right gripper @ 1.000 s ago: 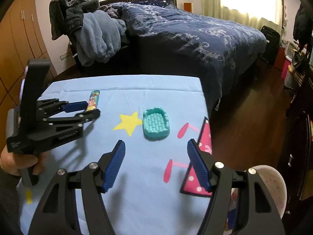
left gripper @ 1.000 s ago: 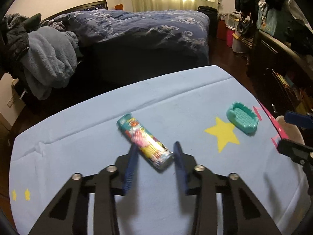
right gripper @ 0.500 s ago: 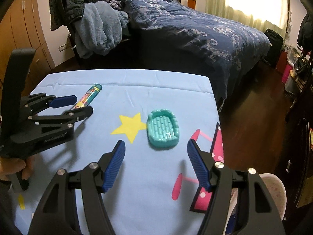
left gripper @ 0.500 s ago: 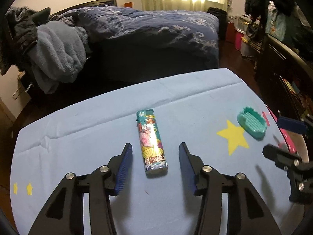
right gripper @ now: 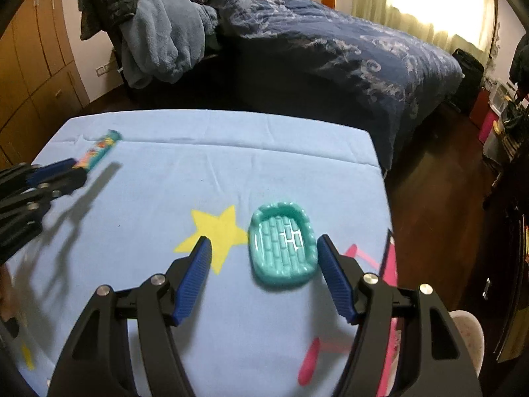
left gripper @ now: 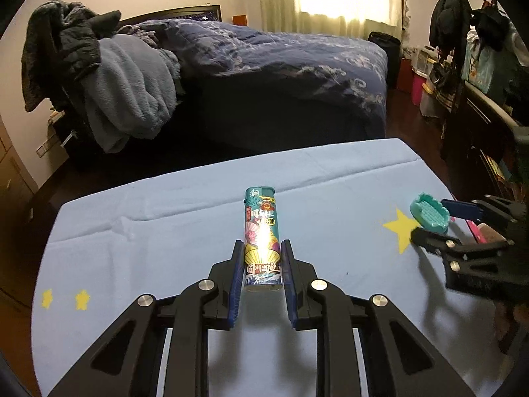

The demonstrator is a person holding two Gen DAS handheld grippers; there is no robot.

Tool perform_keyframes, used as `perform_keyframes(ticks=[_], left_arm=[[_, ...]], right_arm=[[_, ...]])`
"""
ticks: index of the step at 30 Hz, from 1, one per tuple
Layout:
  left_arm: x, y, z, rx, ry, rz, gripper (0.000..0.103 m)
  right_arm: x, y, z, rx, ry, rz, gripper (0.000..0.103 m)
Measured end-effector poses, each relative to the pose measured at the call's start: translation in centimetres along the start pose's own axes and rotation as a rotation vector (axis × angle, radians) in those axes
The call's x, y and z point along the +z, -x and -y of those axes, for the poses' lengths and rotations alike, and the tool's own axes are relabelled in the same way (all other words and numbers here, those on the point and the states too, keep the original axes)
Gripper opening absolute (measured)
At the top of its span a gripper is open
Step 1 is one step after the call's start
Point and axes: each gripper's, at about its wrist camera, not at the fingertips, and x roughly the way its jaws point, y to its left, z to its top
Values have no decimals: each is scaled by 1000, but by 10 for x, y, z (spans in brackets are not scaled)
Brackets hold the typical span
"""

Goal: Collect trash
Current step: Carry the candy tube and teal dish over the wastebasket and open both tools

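A printed teal pack (left gripper: 263, 231) lies lengthwise on the light blue cloth (left gripper: 165, 231). My left gripper (left gripper: 262, 244) is closing on the pack's near end, and both blue pads rest against its sides. The right wrist view shows the same pack (right gripper: 99, 150) sticking out of the left gripper (right gripper: 74, 170). A teal soap dish (right gripper: 281, 248) sits beside a yellow star (right gripper: 215, 231). My right gripper (right gripper: 263, 241) stands open around the dish, its right pad close to the rim and its left pad well apart. From the left wrist camera, the right gripper (left gripper: 429, 218) hangs over the dish (left gripper: 429, 211).
A bed with a dark blue quilt (left gripper: 281, 63) and a heap of clothes (left gripper: 125, 89) stands beyond the table. A pale round bin (right gripper: 467, 334) sits on the floor off the table's right edge. Dark furniture (left gripper: 489, 125) lines the right side.
The left gripper lined up with the pack, moved in over its near end and narrowed onto it. The right gripper advanced until the soap dish lay between its fingers.
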Motion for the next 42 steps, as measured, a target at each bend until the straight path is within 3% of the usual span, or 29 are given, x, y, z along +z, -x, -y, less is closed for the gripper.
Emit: perform_keyframes(ticks=[1,3,4,12,21,31,42], left_arm=[[-1,3,-2,0,2,5,22],[-3,8,-6,-3,9,11,22],[-4,11,-8,-4,14,16,22],[-13,29,-18,0,53,26,22],[-31,70,-8,-21,49,63,22],[-39,102,60,-91,-44,104,22],[-21,118,184,-277,-197,147,22]], right_arm=[[1,0,1,0,-8,-4,66],[1,2,2,1,-11,-4,53],[1,2,2,1,-15,-6,41],[-16,22,3,8,-35,23,40],[-62,95,20,-16,-86,130,41],[-134,175,66,-66,-218,211,41],[-192,223,131,-163,-388,257,41]])
